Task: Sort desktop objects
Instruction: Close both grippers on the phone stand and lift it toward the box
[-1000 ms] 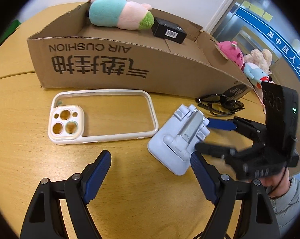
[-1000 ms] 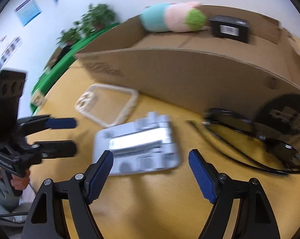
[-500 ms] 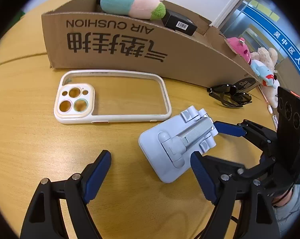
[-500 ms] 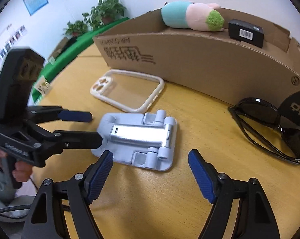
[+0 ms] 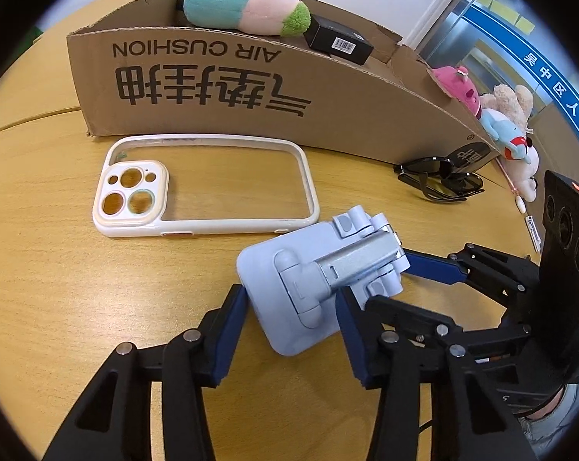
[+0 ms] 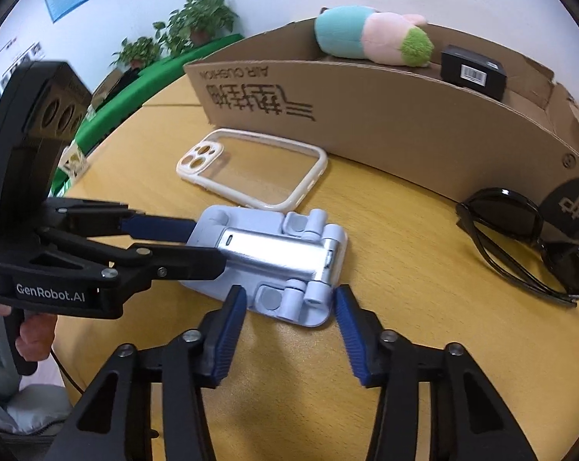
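Here the folded phone stand lies flat on the table, just below the phone case. The left gripper and right gripper are both closing on opposite ends. Pulling unevenly could swing its hinge open or slip it free

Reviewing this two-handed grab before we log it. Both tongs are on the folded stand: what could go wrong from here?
1. Both tongs are closing on one folded phone stand: the left tongs at its base end, the right tongs at the hinge end. Uneven pulls could twist it or swing the hinge open.
2. The phone case lies right beside the stand, so dragging may knock it.
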`<state>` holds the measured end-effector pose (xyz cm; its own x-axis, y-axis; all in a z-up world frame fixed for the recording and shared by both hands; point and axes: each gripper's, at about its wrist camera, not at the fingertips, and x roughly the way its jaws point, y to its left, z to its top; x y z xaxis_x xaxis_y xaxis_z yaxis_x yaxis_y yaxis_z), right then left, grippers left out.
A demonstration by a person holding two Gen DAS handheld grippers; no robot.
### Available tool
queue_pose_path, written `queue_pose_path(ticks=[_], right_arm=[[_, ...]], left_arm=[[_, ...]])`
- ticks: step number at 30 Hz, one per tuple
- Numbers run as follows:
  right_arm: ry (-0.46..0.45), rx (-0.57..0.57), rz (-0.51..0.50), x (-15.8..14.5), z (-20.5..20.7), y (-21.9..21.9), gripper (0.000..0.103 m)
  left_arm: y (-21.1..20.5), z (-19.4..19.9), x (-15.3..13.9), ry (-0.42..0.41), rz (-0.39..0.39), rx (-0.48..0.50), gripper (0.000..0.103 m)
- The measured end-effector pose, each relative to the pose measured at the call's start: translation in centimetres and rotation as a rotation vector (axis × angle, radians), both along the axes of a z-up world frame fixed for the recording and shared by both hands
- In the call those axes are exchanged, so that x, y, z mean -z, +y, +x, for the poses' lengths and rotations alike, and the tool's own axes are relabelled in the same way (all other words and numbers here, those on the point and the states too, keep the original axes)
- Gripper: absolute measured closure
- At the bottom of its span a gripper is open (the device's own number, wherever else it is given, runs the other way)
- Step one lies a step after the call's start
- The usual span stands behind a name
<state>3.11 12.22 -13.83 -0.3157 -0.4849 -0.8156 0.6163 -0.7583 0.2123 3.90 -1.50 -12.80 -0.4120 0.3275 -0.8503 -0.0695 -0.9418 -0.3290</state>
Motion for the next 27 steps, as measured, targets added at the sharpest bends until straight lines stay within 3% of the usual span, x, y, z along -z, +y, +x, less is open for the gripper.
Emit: queue_pose_path(ticks=[7, 16, 27], right_arm=[[0.024, 0.024, -0.019, -0.3, 0.1, 0.0, 0.061], [0.125, 0.037, -0.103, -3.8, 0.6, 0.7, 0.061], [0.236, 0.106, -0.172, -8.5, -1.8, 1.0, 0.061]], left_arm=[[0.0, 0.5, -0.6, 0.023, -0.012, -0.023, 0.059], [-0.3, 0.7, -4.4, 0.121, -0.016, -0.046, 0.064], [-0.3, -2.8, -9.4, 0.251, -0.022, -0.011, 0.064]])
